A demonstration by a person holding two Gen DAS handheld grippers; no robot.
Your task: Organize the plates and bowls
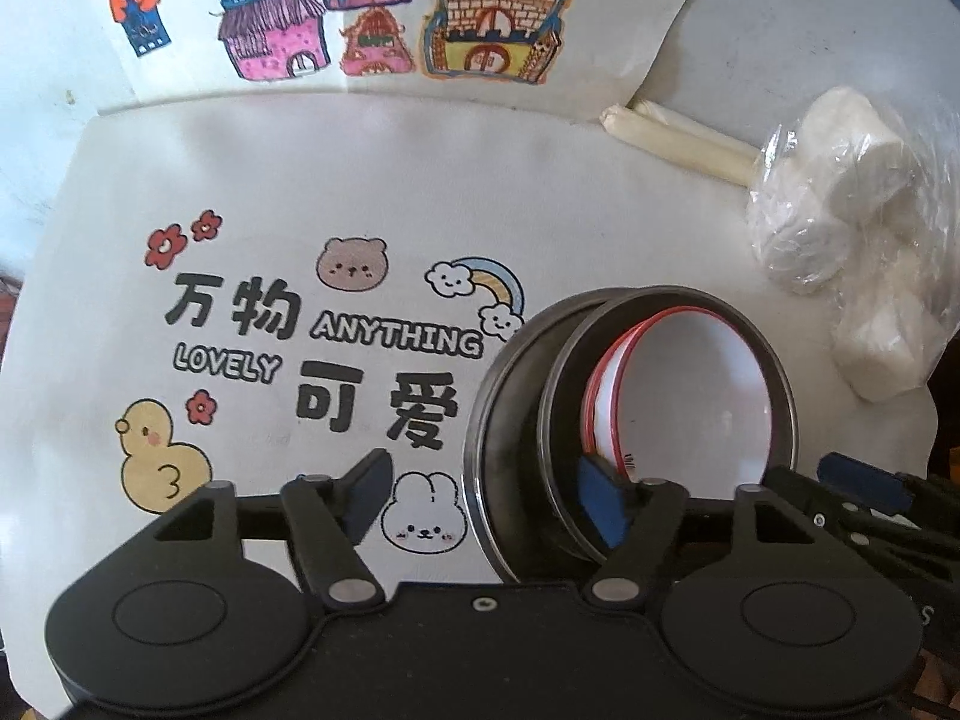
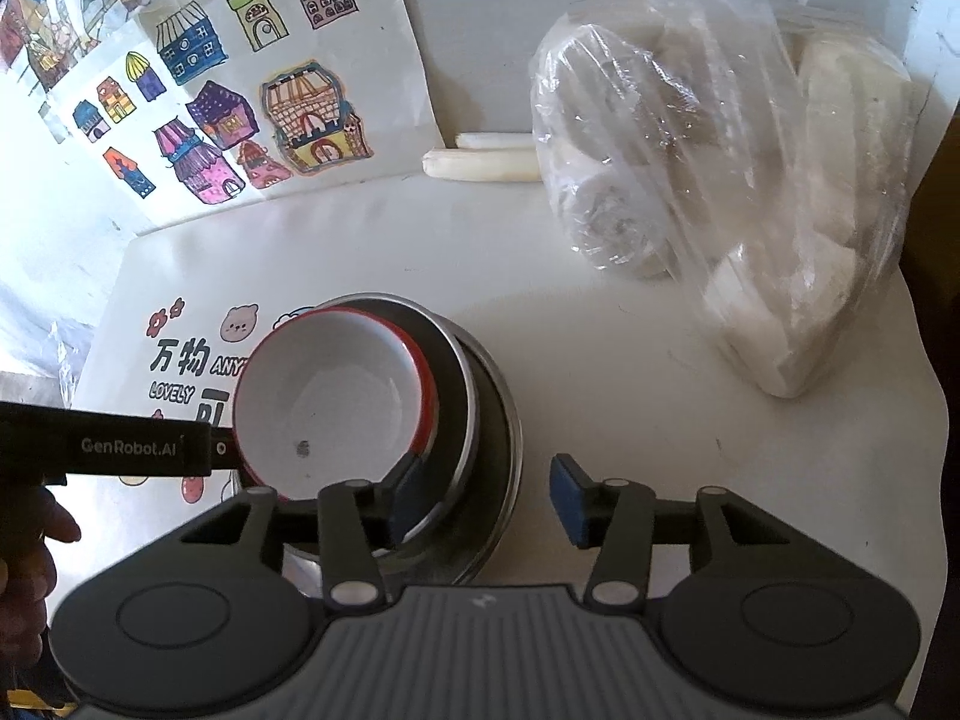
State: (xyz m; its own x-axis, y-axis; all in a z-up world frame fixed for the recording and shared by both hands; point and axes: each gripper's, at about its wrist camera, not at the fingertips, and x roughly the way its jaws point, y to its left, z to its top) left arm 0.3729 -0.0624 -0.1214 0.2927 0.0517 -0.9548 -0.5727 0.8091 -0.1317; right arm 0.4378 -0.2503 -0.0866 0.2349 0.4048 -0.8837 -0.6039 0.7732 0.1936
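A stack of dishes sits on the white table (image 2: 630, 312), partly over a printed mat (image 1: 252, 192) with cartoon animals and the words "ANYTHING LOVELY". At the bottom is a wide dark metal plate (image 2: 504, 450), on it a smaller dark plate (image 2: 456, 384), and nested on top a white bowl with a red rim (image 2: 336, 402), beneath which a second red rim shows. The left claw (image 1: 489, 495) stands open, one blue pad over the mat and the other just inside the rim of the dishes, pressing on nothing. The right claw (image 2: 489, 495) is open too, its left pad over the near edge of the stacked plates and its right pad over bare table; nothing is gripped between them. In the right wrist view the left claw's black body reaches in to the bowl's rim, with a hand (image 2: 36, 540) at the frame's edge. Behind the stack lie a clear plastic bag of white lumps (image 2: 750, 192), two pale sticks (image 2: 480, 162), and a sheet of coloured house drawings (image 2: 252, 90).
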